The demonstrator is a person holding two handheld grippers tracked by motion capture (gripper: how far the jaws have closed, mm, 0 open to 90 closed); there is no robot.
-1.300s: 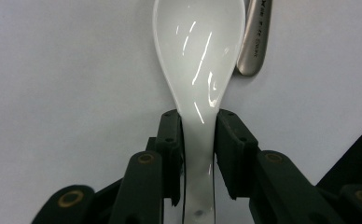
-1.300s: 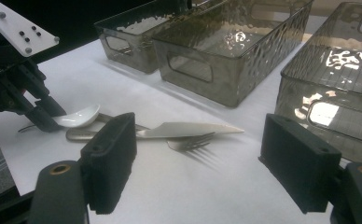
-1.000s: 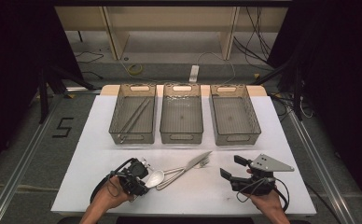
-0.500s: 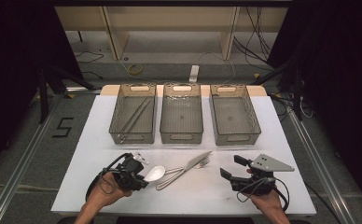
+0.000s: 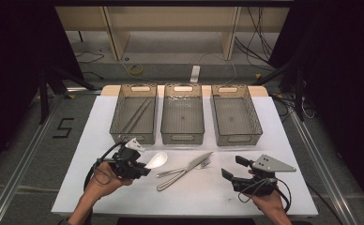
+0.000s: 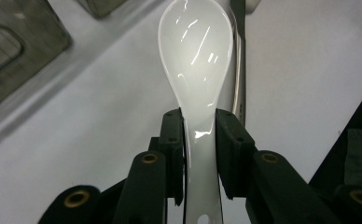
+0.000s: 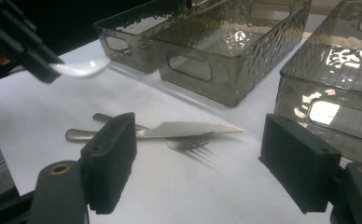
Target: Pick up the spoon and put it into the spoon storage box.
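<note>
A white ceramic spoon (image 6: 195,60) has its handle clamped between the jaws of my left gripper (image 6: 200,135). In the high view the left gripper (image 5: 141,169) holds the spoon (image 5: 156,160) just above the white table, bowl pointing right. A steel knife (image 5: 200,161) lies crossed over a fork (image 5: 170,172) at the table's middle front. My right gripper (image 5: 231,167) rests at the front right, open and holding nothing. Its jaws frame the knife (image 7: 188,128) and fork (image 7: 191,141) from a short distance.
Three clear grey bins stand in a row at the back: the left bin (image 5: 134,138) holds two thin sticks (image 5: 135,115), while the middle bin (image 5: 182,138) and right bin (image 5: 238,139) look bare. The white table (image 5: 77,187) ends close behind my hands.
My left gripper has risen and drawn slightly left with the spoon, which has come away from the knife and fork. The right gripper has stayed in place.
</note>
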